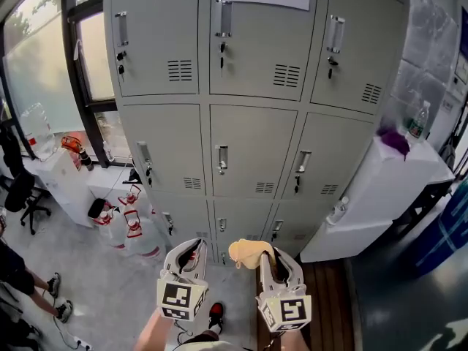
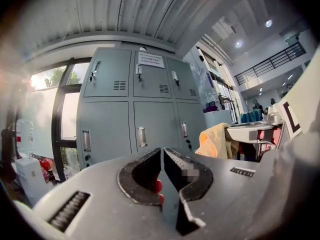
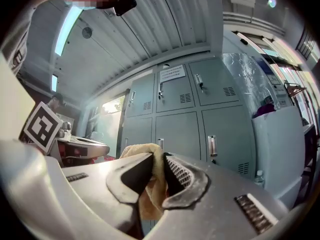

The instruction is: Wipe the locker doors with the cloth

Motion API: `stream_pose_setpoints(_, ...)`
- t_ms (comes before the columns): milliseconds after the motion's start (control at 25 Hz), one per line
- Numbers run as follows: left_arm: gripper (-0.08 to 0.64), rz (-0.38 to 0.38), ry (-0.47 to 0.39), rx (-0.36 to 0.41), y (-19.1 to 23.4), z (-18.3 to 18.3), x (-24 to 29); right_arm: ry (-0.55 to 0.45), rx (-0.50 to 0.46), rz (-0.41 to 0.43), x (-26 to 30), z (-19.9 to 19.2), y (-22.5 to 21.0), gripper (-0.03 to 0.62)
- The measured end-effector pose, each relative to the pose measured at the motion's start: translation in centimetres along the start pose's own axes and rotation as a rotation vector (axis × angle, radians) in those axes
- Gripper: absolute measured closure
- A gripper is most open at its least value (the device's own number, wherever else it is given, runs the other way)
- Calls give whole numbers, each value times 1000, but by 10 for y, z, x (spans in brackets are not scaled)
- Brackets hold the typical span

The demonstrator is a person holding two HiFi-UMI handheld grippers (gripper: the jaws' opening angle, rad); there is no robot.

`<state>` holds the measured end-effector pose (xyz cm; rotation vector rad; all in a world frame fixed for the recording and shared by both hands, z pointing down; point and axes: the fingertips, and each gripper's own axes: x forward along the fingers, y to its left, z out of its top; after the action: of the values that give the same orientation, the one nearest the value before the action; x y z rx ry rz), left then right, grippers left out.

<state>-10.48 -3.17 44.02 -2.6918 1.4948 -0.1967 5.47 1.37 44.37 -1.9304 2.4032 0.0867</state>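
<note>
Head view: a bank of grey lockers [image 1: 252,86] stands ahead, and both tools are held low and close to the body, side by side, tips aimed forward at the bottom doors but well apart from them. The right gripper [image 1: 268,258] carries a yellow cloth [image 1: 250,252] bunched at its tip; the left gripper [image 1: 191,253] carries nothing. Left gripper view: its jaws are pressed together with nothing between them, and the cloth shows off to the right, in front of the lockers. Right gripper view: the jaws pinch a fold of the cloth, part bulging above the tips and part hanging down below. The cloth looks soft, light and limp, so it should flatten readily against a door; a pinch through a thick fold like this one seems the sensible hold, leaving loose fabric forward to do the wiping.
</note>
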Motion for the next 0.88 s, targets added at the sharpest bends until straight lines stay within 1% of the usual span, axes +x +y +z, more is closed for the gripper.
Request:
stream_pose_setpoints(240,520,-11,-9,6,48,10,68,-4,3,-12,82,1,-14,520)
stream_pose_setpoints(480,520,-20,-25,18,88,17,118,-26,-3,-14,150,5,-19,520)
stream_pose_setpoints(680,520,-24,-31,19,110,18,144,-40,10,-15,184,6,-20,520)
stream_pose_setpoints(880,520,-20,-25,4,119,15,162,-31,1,-1,205,6,-21,520)
